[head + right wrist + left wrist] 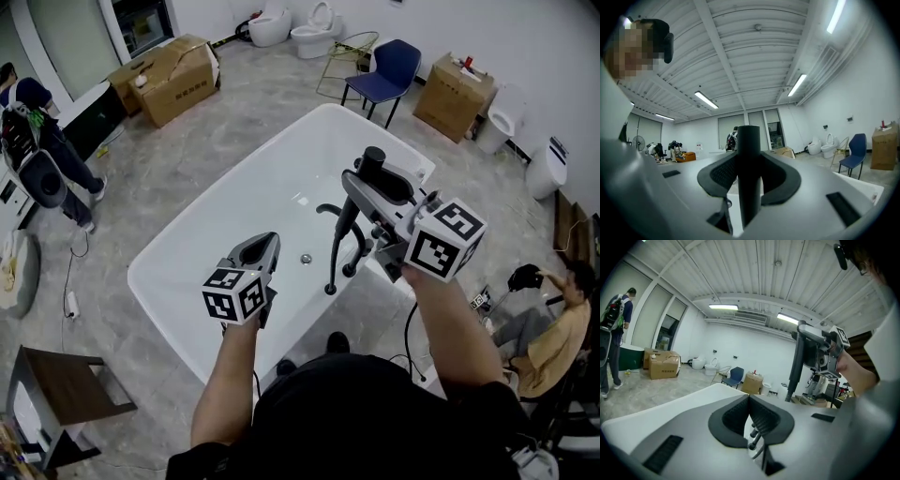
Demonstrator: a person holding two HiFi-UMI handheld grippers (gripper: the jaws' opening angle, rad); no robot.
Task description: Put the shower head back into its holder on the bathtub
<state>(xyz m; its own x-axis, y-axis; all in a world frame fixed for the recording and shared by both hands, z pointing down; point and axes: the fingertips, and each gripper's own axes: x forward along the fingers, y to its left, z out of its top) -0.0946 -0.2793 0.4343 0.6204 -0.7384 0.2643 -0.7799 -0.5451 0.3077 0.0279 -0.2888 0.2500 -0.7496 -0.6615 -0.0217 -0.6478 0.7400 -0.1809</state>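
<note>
The right gripper [368, 187] is clamping its jaws on the shower head [373, 157], a long black stick, gripping it near the top end. The stick is standing nearly upright between the pads. Its lower part is hanging down over the inside of the white bathtub [202, 211] and ending close to the drain [306, 258]. The black tap stand [357, 251] is rising just beside it at the tub's near long edge, where the person is standing. Which part of the stand is serving as the holder I cannot tell. The shower head is being held up above the rim, apart from the stand.

The left gripper [262, 246] is hovering over the tub's inside near that same edge. Its jaws are pressing together with nothing between them. The stick's lower end is hanging between the two grippers.

Bare grey floor [187, 159] is lying open along the tub's far long side, reaching to the cardboard boxes [173, 80]. A blue chair [386, 66] is standing near the far short end. A wooden stool [66, 394] is sitting well apart from the tub's near left corner.
</note>
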